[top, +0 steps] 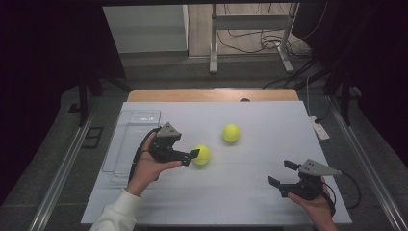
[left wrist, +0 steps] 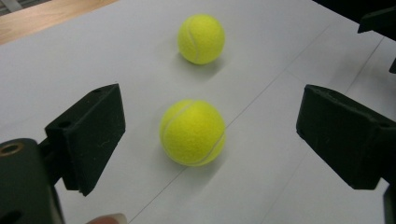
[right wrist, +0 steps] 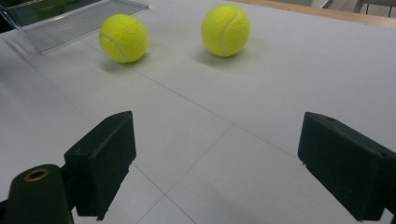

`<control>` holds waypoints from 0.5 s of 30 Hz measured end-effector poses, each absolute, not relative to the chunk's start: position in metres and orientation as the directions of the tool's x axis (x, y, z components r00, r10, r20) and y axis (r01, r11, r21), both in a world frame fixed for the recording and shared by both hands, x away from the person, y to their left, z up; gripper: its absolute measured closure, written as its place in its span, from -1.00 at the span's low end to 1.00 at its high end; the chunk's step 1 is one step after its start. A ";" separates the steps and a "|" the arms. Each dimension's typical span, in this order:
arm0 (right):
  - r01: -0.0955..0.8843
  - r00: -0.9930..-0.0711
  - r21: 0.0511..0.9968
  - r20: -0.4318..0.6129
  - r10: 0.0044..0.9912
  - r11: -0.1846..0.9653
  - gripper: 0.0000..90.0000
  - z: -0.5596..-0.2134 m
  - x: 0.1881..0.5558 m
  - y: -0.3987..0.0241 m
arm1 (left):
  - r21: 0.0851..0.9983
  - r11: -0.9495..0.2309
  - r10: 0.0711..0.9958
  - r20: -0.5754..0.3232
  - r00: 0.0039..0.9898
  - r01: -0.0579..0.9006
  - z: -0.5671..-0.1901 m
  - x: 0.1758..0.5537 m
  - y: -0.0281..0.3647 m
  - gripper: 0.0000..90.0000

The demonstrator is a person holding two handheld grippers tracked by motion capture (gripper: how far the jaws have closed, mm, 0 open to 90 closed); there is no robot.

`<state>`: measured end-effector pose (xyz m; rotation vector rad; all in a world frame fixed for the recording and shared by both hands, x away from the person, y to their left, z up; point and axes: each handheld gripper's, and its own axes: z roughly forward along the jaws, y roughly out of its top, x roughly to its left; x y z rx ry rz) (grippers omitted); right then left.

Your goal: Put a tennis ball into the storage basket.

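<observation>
Two yellow tennis balls lie on the white tabletop (top: 240,202). The nearer ball (top: 202,154) (left wrist: 193,132) rests just ahead of my left gripper (top: 191,158) (left wrist: 212,123), centred between its wide-open jaws, and neither pad touches it. The second ball (top: 231,133) (left wrist: 201,38) sits farther back and to the right. My right gripper (top: 281,173) (right wrist: 217,140) hovers near the front right of the table, open with nothing between its jaws. In the right gripper view one ball (right wrist: 123,38) lies near the tray and the other ball (right wrist: 225,30) to its right.
A clear plastic tray (top: 130,139) (right wrist: 60,23) lies at the left side of the table, behind the left hand. A wooden strip (top: 211,95) borders the far edge. The right gripper's black jaw (left wrist: 378,21) shows at the left gripper view's top right.
</observation>
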<state>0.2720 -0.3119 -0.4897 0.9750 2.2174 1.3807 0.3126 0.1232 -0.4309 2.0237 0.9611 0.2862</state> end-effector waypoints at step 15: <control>0.368 -0.703 0.884 0.060 0.709 0.289 -0.73 -0.490 0.272 -0.312 | 0.753 -0.348 0.743 -0.141 0.654 0.559 -0.436 0.325 0.122 -0.76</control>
